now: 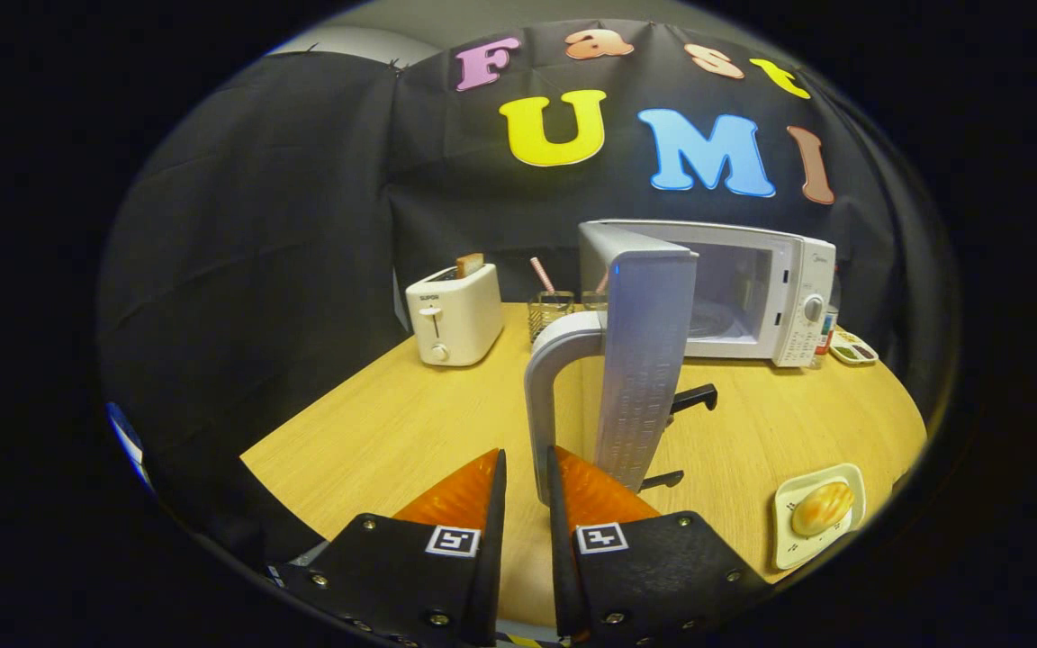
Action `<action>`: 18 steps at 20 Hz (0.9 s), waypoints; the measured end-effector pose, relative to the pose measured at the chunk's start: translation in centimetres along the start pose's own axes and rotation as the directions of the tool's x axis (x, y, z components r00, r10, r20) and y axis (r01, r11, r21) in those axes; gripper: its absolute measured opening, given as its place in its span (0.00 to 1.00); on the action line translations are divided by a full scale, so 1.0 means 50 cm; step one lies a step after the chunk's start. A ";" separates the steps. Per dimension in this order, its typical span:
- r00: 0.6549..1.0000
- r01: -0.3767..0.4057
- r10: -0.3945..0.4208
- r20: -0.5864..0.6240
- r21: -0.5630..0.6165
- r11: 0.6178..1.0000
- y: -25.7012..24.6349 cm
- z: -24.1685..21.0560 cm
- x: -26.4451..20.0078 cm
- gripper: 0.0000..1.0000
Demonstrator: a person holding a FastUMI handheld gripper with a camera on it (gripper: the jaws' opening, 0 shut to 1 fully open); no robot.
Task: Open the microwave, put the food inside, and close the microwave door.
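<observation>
Now | claw (pixel 526 468) clamped on microwave door handle (pixel 544 396) | door (pixel 644 360) open | labels unreadable

We see a wooden table (pixel 392 432) carrying a white toaster (pixel 454 315) at upper left, a microwave (pixel 752 292) at upper right, and a plated bun (pixel 822 508) at lower right.

Wood table (pixel 392 432), black cloth wall (pixel 257 225), dim-ish light
</observation>
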State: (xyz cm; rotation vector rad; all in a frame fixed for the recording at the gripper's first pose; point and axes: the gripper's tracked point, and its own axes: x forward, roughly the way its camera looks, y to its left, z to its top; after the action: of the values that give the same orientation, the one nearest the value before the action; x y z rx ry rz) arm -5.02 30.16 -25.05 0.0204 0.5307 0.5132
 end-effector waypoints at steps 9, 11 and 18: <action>0.978 -0.121 0.118 0.174 0.007 0.993 0.021 0.130 -0.149 0.27; 0.966 -0.123 0.115 0.233 0.022 0.992 -0.003 0.163 -0.191 0.49; 0.960 0.070 -0.070 0.270 0.011 0.998 -0.202 0.164 -0.228 0.99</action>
State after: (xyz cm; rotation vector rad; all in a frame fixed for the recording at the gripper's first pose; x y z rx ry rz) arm -4.78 16.84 -13.99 0.0722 0.2635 0.4325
